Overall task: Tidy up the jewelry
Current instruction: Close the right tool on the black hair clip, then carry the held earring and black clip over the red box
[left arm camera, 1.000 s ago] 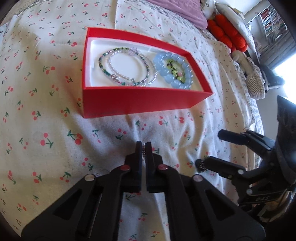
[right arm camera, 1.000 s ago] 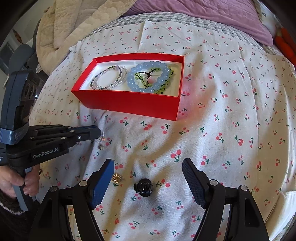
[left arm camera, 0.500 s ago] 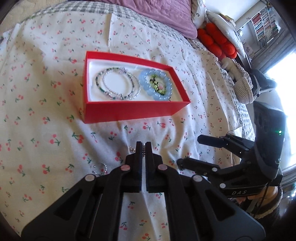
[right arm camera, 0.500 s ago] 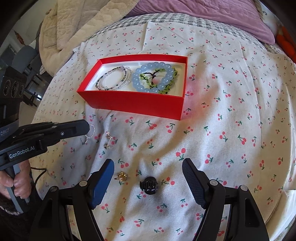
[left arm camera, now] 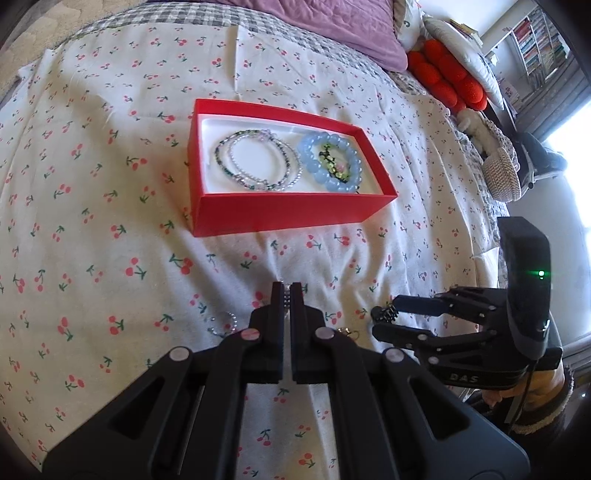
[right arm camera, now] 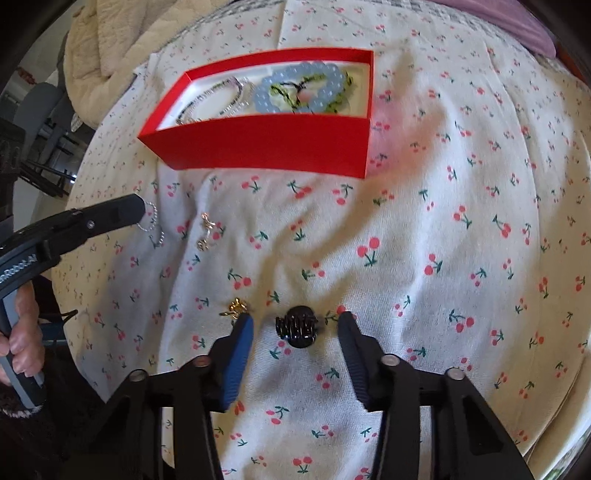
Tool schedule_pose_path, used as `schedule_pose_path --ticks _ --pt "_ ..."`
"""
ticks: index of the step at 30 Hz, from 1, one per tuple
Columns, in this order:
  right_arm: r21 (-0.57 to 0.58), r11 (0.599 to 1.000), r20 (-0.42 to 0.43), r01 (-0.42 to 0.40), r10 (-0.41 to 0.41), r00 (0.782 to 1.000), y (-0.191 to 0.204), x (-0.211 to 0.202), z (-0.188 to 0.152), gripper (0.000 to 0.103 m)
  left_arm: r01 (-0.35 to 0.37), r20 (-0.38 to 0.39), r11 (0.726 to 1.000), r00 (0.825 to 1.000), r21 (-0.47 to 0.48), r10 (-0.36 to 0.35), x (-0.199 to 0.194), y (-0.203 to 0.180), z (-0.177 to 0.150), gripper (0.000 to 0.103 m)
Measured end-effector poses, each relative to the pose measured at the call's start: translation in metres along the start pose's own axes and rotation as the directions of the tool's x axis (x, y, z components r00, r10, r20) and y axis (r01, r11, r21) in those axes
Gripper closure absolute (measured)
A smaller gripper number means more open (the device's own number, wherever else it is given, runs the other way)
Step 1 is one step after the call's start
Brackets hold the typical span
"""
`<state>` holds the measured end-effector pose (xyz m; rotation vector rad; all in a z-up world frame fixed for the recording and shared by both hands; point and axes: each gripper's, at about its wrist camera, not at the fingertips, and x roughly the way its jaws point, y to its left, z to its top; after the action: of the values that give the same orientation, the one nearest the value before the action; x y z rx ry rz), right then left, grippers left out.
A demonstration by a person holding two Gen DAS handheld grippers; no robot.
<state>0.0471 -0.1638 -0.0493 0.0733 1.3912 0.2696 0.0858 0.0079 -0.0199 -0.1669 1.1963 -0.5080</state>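
A red box (left arm camera: 288,216) (right arm camera: 266,142) on the cherry-print sheet holds thin beaded bracelets (left arm camera: 255,164) and a blue bead bracelet (left arm camera: 332,162). My left gripper (left arm camera: 287,290) is shut on a thin silver bead chain (right arm camera: 151,225) that hangs from its tips just above the sheet. My right gripper (right arm camera: 295,325) is open, low over the sheet, with a small black claw clip (right arm camera: 296,326) between its fingers. A gold earring (right arm camera: 236,308) lies by its left fingertip. A silver earring (right arm camera: 206,230) lies near the chain.
A purple pillow (left arm camera: 314,26) and orange cushions (left arm camera: 447,77) lie at the far end of the bed. A cream blanket (right arm camera: 107,55) is heaped at the bed's left. The bed edge falls away on the right in the left wrist view.
My left gripper drew back from the box with the chain. My right gripper moved forward and down, and its fingers now flank the black claw clip.
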Motion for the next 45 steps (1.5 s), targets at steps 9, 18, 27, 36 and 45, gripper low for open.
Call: schedule_pose_path --ticks 9,18,27,36,45 --pt "-0.001 1.0 0.008 -0.008 0.008 1.0 0.004 0.0 0.002 0.078 -0.019 0.011 1.0 1.0 0.008 0.019 -0.002 -0.002 0.0 0.1" --pt "0.032 0.999 0.114 -0.037 0.033 0.993 -0.005 -0.032 0.011 0.078 -0.029 0.056 1.0 0.998 0.002 0.029 -0.014 -0.003 0.004 0.1" --pt "0.038 0.997 0.19 -0.069 0.06 0.98 0.001 -0.053 0.024 0.078 -0.037 0.114 0.999 0.993 0.026 0.034 -0.029 -0.016 0.012 0.1" --pt "0.083 0.989 0.258 -0.122 0.097 0.961 0.003 -0.063 0.045 0.078 -0.043 0.157 0.999 0.987 0.011 0.041 -0.035 -0.017 0.028 0.1" --pt "0.101 0.98 0.312 -0.17 0.131 0.941 0.005 -0.063 0.073 0.078 -0.036 0.197 0.999 0.979 -0.037 0.042 -0.027 -0.007 0.051 0.1"
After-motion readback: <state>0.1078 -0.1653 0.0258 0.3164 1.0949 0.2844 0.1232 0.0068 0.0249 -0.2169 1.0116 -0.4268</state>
